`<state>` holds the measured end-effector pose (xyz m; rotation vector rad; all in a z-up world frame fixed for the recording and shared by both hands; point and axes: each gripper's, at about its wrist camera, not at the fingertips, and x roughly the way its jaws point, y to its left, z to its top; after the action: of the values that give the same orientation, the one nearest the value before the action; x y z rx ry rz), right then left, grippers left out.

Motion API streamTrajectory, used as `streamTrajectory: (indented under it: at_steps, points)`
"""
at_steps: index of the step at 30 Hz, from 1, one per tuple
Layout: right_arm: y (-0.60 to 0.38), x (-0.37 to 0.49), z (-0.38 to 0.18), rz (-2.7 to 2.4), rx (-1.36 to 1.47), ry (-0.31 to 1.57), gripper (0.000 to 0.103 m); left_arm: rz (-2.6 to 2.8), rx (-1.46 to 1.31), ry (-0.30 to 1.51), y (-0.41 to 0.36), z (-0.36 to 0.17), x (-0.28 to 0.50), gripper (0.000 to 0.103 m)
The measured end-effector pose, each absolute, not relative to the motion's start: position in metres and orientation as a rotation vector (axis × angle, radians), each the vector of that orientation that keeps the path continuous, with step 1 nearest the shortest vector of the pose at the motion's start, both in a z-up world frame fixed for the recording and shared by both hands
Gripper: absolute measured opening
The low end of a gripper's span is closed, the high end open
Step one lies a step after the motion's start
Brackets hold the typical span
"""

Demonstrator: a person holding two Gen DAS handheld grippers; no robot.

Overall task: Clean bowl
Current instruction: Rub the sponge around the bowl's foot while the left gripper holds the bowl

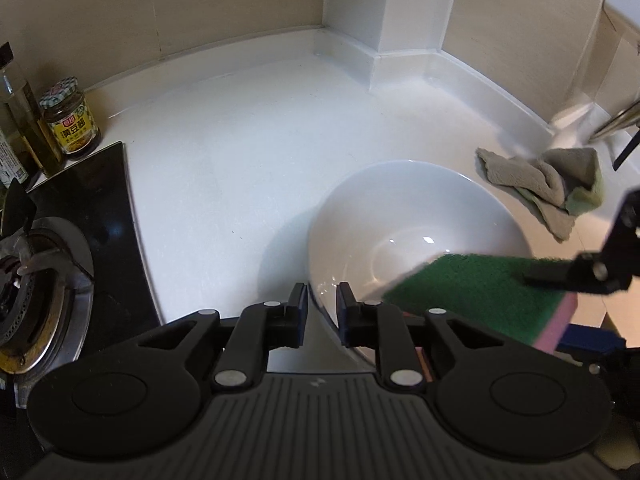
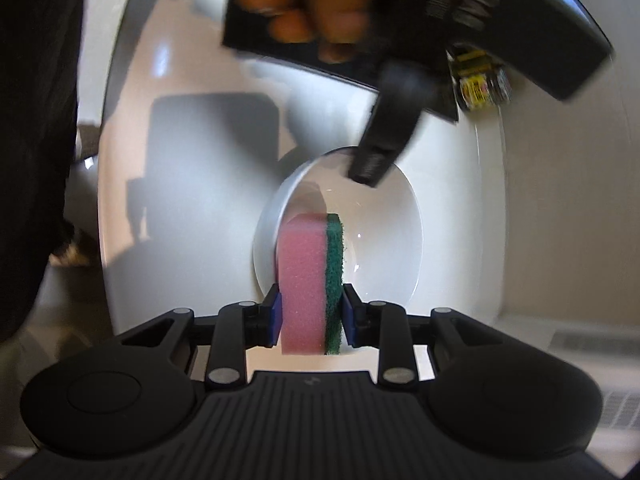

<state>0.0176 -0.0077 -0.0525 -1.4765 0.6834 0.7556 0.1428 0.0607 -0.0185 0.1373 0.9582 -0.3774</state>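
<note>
A white bowl (image 1: pixel 400 216) sits on the white counter (image 1: pixel 240 140). My left gripper (image 1: pixel 322 300) straddles its near rim, which runs between the jaws with a gap on either side, so the gripper is open. My right gripper (image 2: pixel 310 300) is shut on a pink sponge with a green scouring face (image 2: pixel 310 276), held on edge with its front end inside the bowl (image 2: pixel 380 240). In the left wrist view the green sponge face (image 1: pixel 472 292) lies over the bowl's right side, with a right finger (image 1: pixel 556 276) on it. The left gripper (image 2: pixel 368 168) meets the bowl's far rim in the right wrist view.
A crumpled grey-green cloth (image 1: pixel 552 188) lies right of the bowl, near a metal tap (image 1: pixel 616 120). A gas hob (image 1: pixel 48 280) is at the left, with a sauce jar (image 1: pixel 72 120) and an oil bottle (image 1: pixel 24 120) behind it. A hand (image 2: pixel 320 0) holds the left tool.
</note>
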Motion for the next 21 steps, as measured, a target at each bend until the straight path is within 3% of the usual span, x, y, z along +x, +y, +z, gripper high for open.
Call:
streamTrajectory:
  at_steps: [4, 10, 14, 16, 21]
  points:
    - [0.003, 0.024, -0.037, 0.811, -1.32, 0.724, 0.026, -0.403, 0.186, 0.972, 0.058, -0.022, 0.161, 0.009]
    - [-0.003, 0.005, -0.06, 0.817, -1.632, 0.59, 0.026, -0.469, 0.221, 1.007, 0.057, -0.022, 0.192, 0.01]
    - [-0.006, 0.012, -0.065, 0.776, -1.623, 0.599, 0.026, -0.396, 0.102, 1.014, 0.072, -0.018, 0.171, 0.011]
    - [-0.007, 0.013, -0.062, 0.765, -1.595, 0.609, 0.026, -0.375, 0.013, 1.018, 0.082, -0.016, 0.157, 0.017]
    - [-0.006, 0.012, -0.037, 0.815, -1.505, 0.633, 0.026, -0.375, 0.069, 1.013, 0.078, -0.022, 0.149, 0.016]
